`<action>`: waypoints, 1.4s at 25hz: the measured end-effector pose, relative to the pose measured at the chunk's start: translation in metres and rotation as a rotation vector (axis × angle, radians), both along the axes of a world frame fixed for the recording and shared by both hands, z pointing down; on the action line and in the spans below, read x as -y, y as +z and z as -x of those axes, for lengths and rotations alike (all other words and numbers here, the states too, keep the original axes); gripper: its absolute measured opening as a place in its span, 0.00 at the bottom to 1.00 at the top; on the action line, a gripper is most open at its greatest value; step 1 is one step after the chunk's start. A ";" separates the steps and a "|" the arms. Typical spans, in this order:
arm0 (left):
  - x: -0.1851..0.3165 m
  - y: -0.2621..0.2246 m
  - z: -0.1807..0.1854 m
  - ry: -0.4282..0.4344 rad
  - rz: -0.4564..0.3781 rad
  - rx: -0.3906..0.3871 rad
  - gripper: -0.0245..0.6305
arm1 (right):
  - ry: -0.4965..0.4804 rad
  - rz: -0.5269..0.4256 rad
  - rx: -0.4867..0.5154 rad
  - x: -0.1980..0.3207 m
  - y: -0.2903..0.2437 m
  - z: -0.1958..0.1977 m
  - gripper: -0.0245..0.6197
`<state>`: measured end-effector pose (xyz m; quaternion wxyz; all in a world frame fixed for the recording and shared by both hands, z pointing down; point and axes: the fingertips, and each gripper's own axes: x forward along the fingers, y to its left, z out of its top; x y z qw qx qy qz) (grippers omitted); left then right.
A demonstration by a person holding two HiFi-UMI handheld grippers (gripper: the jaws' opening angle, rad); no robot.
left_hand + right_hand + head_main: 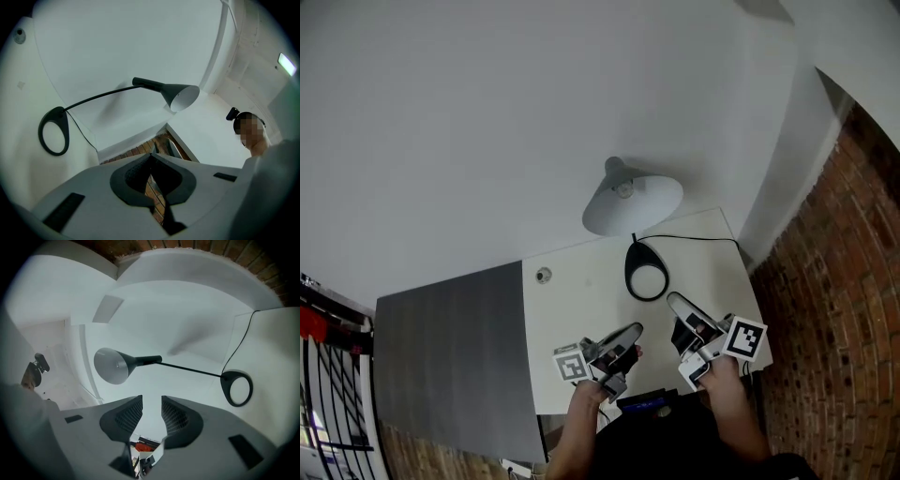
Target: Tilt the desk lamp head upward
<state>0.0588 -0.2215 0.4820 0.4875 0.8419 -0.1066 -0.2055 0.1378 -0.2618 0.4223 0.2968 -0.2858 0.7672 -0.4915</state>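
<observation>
plainly nothing is gripped: left tongs (630, 331) closed on nothing, right tongs (677, 302) apart and empty. the lamp head (633, 202) hangs well ahead of both, above the table (581, 319). approach step, i judge; next, reach the right tongs forward to the shade's rim.

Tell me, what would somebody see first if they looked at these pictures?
Probably the pale lamp head, a cone sticking out on a thin arm from a black ring base that sits on the white desk. Nearer, the left gripper and the right gripper point toward it. Red brick fills the right side.
</observation>
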 end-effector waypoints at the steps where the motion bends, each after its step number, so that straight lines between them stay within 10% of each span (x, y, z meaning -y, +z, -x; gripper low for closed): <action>1: -0.006 0.003 0.010 -0.001 0.012 -0.008 0.06 | 0.003 0.008 -0.009 -0.011 0.000 0.009 0.25; 14: -0.086 -0.007 0.007 0.137 -0.005 -0.072 0.06 | 0.230 0.111 -0.147 -0.138 0.012 0.015 0.16; 35: -0.223 -0.049 -0.035 0.108 -0.025 -0.099 0.06 | 0.172 -0.063 -0.065 -0.272 -0.024 -0.026 0.11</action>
